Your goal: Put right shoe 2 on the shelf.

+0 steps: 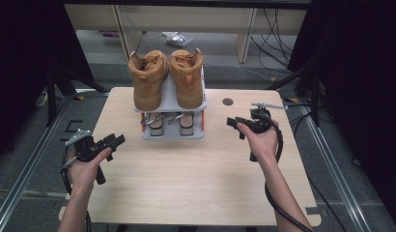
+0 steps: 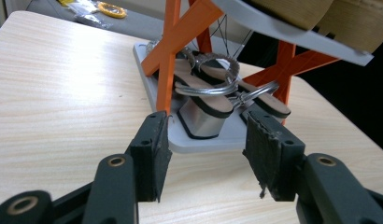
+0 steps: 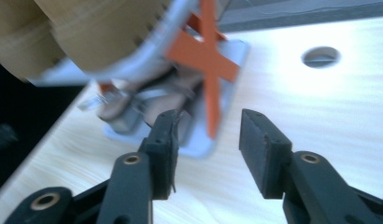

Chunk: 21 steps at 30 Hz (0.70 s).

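A small grey shoe rack (image 1: pixel 170 100) with orange cross braces (image 2: pixel 176 41) stands at the back middle of the wooden table (image 1: pixel 186 183). Two tan boots (image 1: pixel 148 79) sit side by side on its top shelf. Silver strappy sandals (image 2: pixel 203 100) lie on the lower shelf. My left gripper (image 1: pixel 116 140) is held to the rack's front left, jaws open with nothing between them (image 2: pixel 208 142), and it faces the sandals. To the rack's right, my right gripper (image 1: pixel 233 126) points at the rack's side (image 3: pixel 206 56); its jaws (image 3: pixel 208 137) stand open with nothing in them.
A round hole (image 1: pixel 228 101) is cut in the table top behind the right gripper. Cables (image 1: pixel 278 205) trail from both grippers off the near edge. Dark curtains flank the table, and desk legs and floor cables (image 1: pixel 278 29) lie beyond the far edge.
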Each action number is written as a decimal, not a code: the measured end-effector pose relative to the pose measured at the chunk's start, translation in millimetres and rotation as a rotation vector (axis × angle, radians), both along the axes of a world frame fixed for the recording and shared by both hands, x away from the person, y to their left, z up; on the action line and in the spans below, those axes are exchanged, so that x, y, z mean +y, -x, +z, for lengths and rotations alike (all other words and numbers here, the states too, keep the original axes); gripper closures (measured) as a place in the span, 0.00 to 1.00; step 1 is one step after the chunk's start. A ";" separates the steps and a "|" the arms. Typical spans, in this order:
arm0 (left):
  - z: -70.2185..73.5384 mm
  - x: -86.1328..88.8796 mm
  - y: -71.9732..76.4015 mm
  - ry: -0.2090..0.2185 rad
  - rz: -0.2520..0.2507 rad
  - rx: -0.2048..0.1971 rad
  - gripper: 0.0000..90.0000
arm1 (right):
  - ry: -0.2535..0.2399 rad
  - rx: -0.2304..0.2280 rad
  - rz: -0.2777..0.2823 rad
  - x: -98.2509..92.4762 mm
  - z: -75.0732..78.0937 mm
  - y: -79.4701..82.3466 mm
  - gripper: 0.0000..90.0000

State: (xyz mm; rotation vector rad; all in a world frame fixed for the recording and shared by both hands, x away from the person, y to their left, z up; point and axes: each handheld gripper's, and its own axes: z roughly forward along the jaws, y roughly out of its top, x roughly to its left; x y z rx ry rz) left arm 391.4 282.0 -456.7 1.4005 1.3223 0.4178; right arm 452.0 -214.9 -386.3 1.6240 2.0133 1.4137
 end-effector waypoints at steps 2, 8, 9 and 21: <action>-2.0 -0.7 -0.5 -0.001 0.001 0.005 0.54 | 0.004 0.027 -0.026 -10.0 -15.3 9.9 0.61; -7.1 -3.8 -1.6 -0.008 -0.009 0.018 0.54 | 0.038 0.056 -0.065 -39.0 -61.8 36.1 0.60; -7.5 -4.3 -1.6 -0.009 -0.010 0.019 0.54 | 0.029 0.065 -0.073 -42.6 -67.6 41.1 0.60; -9.4 -4.8 -2.5 -0.010 -0.016 0.020 0.54 | 0.031 0.032 -0.087 -46.9 -90.4 56.3 0.57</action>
